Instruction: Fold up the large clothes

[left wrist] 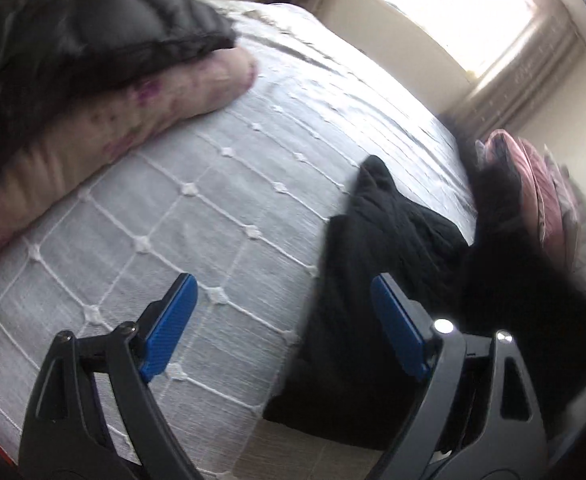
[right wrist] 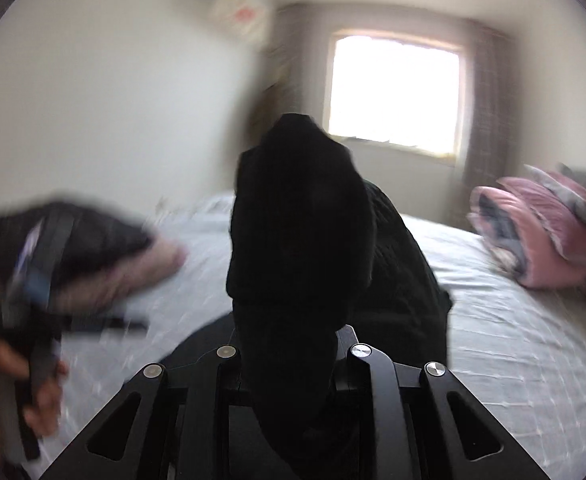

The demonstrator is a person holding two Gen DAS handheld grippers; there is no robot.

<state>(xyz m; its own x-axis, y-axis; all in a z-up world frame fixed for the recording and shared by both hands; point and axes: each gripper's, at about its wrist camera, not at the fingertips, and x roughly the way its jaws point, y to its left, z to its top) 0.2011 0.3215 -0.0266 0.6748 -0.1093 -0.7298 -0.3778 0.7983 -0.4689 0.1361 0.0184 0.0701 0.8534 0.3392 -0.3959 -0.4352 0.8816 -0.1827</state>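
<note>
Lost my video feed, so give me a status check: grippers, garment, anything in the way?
Left gripper open, empty, over bedspread. Right gripper shut on black garment, lifted off bed. Folded pile far left, clear of the work.

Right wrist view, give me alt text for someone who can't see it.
The right gripper is shut on a black garment that rises from the white bedspread and fills the middle of the view. The left gripper is blurred at left; pink bedding lies at right under a bright window.
</note>
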